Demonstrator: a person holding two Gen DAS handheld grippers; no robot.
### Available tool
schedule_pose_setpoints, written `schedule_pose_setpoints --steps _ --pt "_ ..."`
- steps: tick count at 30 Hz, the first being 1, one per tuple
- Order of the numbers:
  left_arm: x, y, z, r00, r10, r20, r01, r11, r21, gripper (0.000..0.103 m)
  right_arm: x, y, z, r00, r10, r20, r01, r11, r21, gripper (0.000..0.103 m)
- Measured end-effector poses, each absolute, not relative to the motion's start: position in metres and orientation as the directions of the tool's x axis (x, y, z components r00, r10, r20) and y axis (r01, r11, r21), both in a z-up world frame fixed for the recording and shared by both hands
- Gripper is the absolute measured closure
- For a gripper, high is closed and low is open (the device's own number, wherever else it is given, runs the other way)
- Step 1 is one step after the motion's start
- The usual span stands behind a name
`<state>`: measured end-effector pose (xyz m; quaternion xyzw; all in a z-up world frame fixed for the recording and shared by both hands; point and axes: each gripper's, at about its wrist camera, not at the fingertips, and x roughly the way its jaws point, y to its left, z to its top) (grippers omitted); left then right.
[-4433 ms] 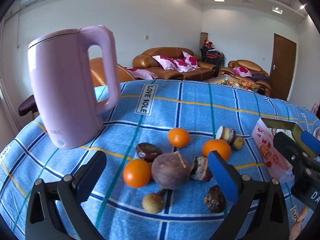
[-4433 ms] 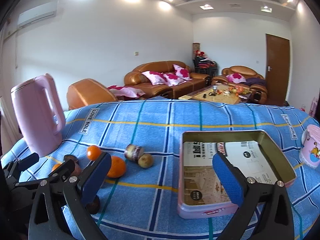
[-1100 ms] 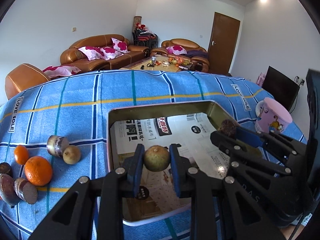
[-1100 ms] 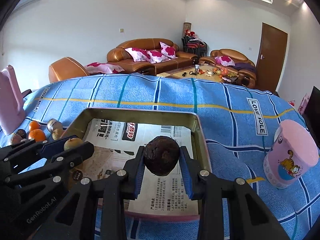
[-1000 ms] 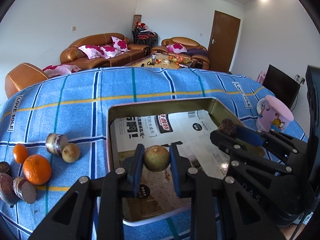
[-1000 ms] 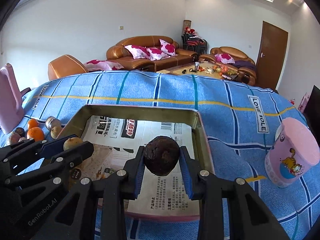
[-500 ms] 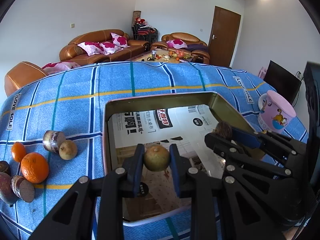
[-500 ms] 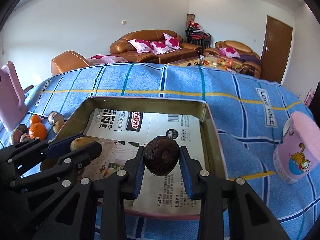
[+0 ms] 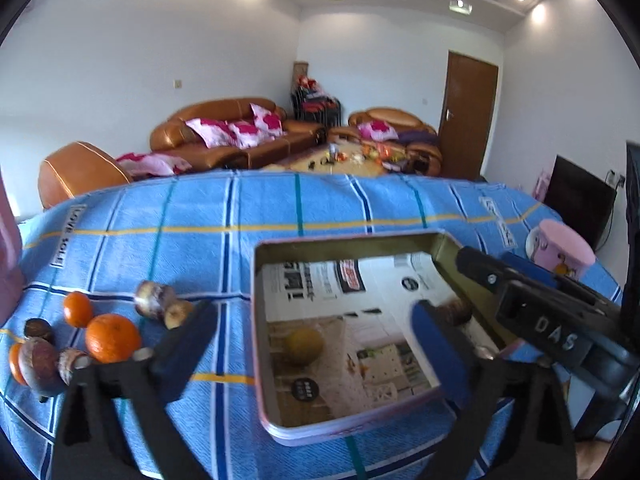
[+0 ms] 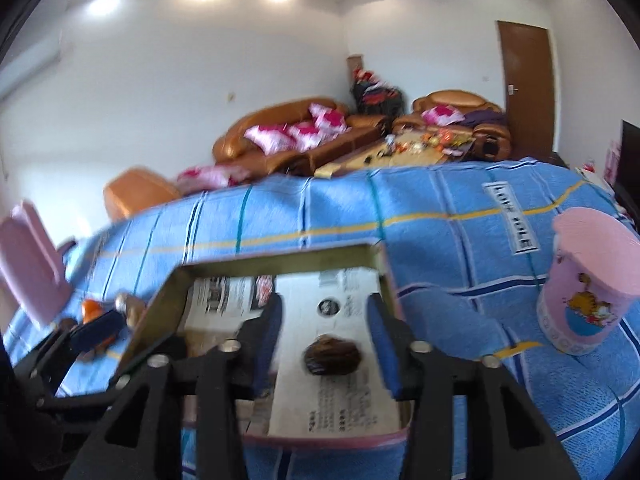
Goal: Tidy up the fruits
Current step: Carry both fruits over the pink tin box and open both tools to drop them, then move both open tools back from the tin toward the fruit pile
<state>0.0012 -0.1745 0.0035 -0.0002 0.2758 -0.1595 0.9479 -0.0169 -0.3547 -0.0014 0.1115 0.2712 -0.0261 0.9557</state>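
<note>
The bench (image 9: 320, 216), under a blue plaid cloth, fills the middle of both views. On it the tray (image 9: 260, 320), a shallow metal tin lined with newspaper, runs its long axis from the lower edge of the frame up toward the sofas; in the left wrist view it sits right of centre, in the right wrist view (image 10: 280, 258) at lower centre.

Only the left wrist view shows the loose fruit pile (image 9: 80, 340) at the lower left, on the cloth well apart from the tray's left wall: a large orange (image 9: 113, 338), a smaller one (image 9: 78, 309), and brown-skinned pieces. The right wrist view catches just a blurred bit of it, but shows the pink kettle (image 10: 30, 268) at the left edge and the whole pink cartoon cup (image 10: 584, 284) at the right.

The left claw (image 9: 316, 344) is released, its blue pads spread wide, and the yellow-green round fruit (image 9: 306, 342) lies on the newspaper between them, touching neither. The right claw (image 10: 326, 336) is likewise released; the dark brown fruit (image 10: 332, 357) rests on the paper between its pads, its longer axis lying across the frame. In the left wrist view that dark fruit (image 9: 454, 312) is mostly hidden behind the claw's right pad, near the tray's right wall.
</note>
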Motion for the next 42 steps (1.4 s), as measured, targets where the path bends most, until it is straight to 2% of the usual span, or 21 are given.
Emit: schedule_pose_setpoints --steps 1,8,11,14,21,28,38,42 --pt "0.0 -0.173 0.006 0.803 -0.303 -0.513 0.299 0.95 -0.092 0.001 -0.019 -0.357 0.0 0.865 0.0 -0.502 0.122 0.97 0.21 0.036" --pt "-0.004 -0.16 0.009 0.854 -0.211 -0.476 0.223 0.974 -0.032 0.0 -0.032 -0.357 0.012 0.915 -0.08 -0.395 0.159 0.972 0.171 0.036" --pt "-0.01 -0.154 0.01 0.885 -0.154 -0.439 0.187 0.982 0.033 0.0 -0.031 -0.354 0.012 0.911 -0.102 -0.399 0.173 0.974 0.147 0.035" --pt "-0.015 -0.142 0.012 0.896 -0.14 -0.421 0.169 0.985 0.032 0.0 -0.031 -0.354 0.011 0.911 -0.109 -0.398 0.178 0.974 0.141 0.035" --pt "-0.012 -0.123 0.009 0.882 -0.124 -0.454 0.131 0.991 -0.016 0.0 -0.038 -0.35 0.012 0.912 -0.158 -0.379 0.216 0.97 0.114 0.035" --pt "-0.02 -0.113 0.006 0.876 -0.11 -0.47 0.13 0.991 0.011 0.0 -0.041 -0.332 0.013 0.903 -0.196 -0.382 0.232 0.972 0.049 0.035" --pt "-0.022 -0.08 0.003 0.868 -0.077 -0.49 0.128 0.989 0.071 0.0 -0.045 -0.3 0.009 0.888 -0.124 -0.443 0.169 0.984 0.063 0.035" --pt "-0.018 -0.061 0.002 0.865 -0.076 -0.496 0.122 0.991 0.06 0.0 -0.043 -0.277 0.01 0.885 -0.076 -0.46 0.122 0.99 0.071 0.035"
